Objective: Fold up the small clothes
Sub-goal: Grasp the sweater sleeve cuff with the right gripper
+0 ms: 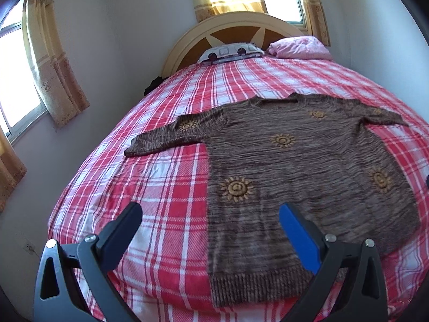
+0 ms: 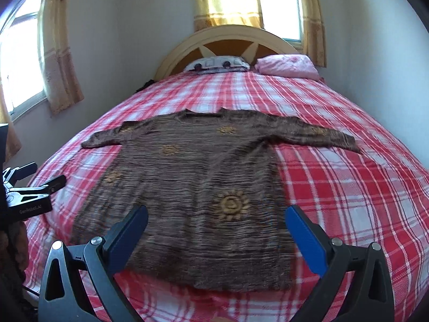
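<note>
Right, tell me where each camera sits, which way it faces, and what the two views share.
Left wrist: over the bed's foot, left of centre, facing the headboard; its own open left gripper shows.
Right wrist: over the foot, further right, facing the same way; its open right gripper shows, plus the left gripper at the left edge.
Shared: the brown sweater spread flat on the plaid bedsheet, ungrasped.

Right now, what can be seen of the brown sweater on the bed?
The brown sweater looks like a streaky, marled knit with yellow sun motifs scattered over it and a ribbed hem. It lies flat and unfolded on the red plaid bedspread, neckline toward the headboard, hem nearest the cameras, both sleeves spread out sideways. Only the bedspread touches it. The left gripper and the right gripper are both open above its hem end, gripping nothing.
</note>
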A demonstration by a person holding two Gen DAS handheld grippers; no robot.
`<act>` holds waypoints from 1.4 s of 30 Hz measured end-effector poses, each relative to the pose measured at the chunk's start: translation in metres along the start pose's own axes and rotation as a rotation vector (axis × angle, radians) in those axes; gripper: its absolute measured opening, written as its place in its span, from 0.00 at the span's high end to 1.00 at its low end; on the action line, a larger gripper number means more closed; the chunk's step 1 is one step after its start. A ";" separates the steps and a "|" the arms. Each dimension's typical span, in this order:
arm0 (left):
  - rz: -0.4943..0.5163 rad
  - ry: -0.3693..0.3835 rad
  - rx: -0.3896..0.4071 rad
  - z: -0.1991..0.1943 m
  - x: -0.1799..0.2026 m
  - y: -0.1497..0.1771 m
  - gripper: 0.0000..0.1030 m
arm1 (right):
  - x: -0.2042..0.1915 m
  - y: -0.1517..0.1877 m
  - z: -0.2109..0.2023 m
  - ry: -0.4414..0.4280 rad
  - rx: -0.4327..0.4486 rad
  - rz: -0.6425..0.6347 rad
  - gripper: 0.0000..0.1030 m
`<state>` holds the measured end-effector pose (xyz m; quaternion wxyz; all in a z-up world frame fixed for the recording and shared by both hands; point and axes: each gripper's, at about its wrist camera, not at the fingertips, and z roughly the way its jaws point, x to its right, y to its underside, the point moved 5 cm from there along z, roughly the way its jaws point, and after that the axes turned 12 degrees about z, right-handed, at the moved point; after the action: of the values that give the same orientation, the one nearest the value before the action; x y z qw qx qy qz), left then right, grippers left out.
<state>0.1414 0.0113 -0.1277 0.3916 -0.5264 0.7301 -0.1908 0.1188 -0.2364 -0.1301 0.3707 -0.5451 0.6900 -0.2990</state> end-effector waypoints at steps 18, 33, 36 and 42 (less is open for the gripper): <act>0.007 -0.083 -0.080 0.139 -0.010 -0.054 0.00 | 0.190 -0.098 0.099 0.234 -0.078 0.214 0.15; -0.048 -0.091 -0.189 0.204 -0.018 -0.049 0.00 | 0.308 -0.151 0.155 0.257 -0.094 0.539 0.38; -0.064 -0.087 -0.191 0.205 -0.019 -0.048 0.00 | 0.316 -0.152 0.167 0.251 -0.119 0.567 0.43; -0.051 -0.088 -0.211 0.209 -0.015 -0.046 0.00 | 0.319 -0.152 0.184 0.256 -0.134 0.599 0.45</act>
<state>0.3341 0.0360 -0.2200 0.3605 -0.5910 0.7147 -0.0995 0.3123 -0.5831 -0.1656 0.3156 -0.2989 0.8788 -0.1967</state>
